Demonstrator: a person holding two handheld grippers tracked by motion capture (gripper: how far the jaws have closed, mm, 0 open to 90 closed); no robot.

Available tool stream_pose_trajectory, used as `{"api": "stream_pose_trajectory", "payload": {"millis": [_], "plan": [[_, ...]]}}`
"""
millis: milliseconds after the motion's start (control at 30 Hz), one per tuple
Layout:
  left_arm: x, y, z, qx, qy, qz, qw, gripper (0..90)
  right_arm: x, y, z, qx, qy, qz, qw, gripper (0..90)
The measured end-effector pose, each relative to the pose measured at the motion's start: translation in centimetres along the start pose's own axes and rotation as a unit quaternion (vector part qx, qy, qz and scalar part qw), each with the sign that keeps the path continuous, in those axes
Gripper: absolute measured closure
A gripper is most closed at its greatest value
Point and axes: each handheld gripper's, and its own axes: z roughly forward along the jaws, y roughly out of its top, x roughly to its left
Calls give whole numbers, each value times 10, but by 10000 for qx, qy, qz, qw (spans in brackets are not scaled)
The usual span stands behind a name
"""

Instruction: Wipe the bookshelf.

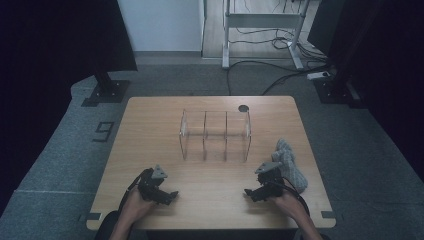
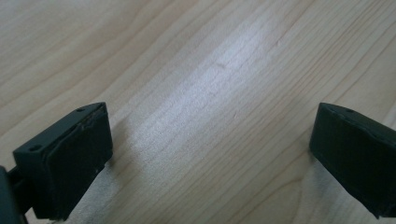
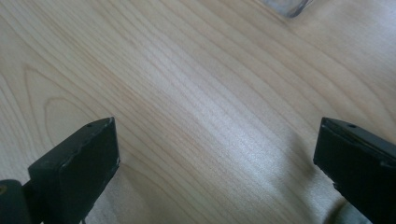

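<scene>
From above, grey socks (image 1: 290, 162) lay just beside the right gripper (image 1: 253, 192); both gripper views showed jaws spread wide over bare table (image 2: 196, 93), left gripper (image 1: 167, 196) likewise empty.

a lab-type recording room, probably

small wooden table (image 1: 150, 120) alone on grey carpet (image 1: 60, 145), dark curtains (image 1: 60, 35) on both sides, stand bases (image 1: 106, 92) on the floor, loose cables (image 1: 280, 75) snaking to a metal desk frame (image 1: 262, 22) behind. no homey stuff.

Overhead and close views, shared table (image 1: 215, 185).
</scene>
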Motion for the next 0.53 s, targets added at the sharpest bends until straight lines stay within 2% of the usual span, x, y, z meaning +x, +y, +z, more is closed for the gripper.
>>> {"api": "stream_pose_trajectory", "payload": {"millis": [133, 167, 333, 533], "plan": [[0, 0, 1, -55, -27, -6, 10000, 0, -1, -3, 4, -7, 17, 40, 10000, 0], [1, -1, 2, -105, -48, 13, 9999, 0, -1, -3, 5, -50, -52, -10, 10000, 0], [2, -4, 6, -438, -141, 132, 9989, 0, -2, -5, 8, -288, -147, 98, 9994, 0], [3, -3, 7, -453, -128, 115, 9988, 0, -2, -8, 10, -530, -199, 154, 9983, 0]]}}
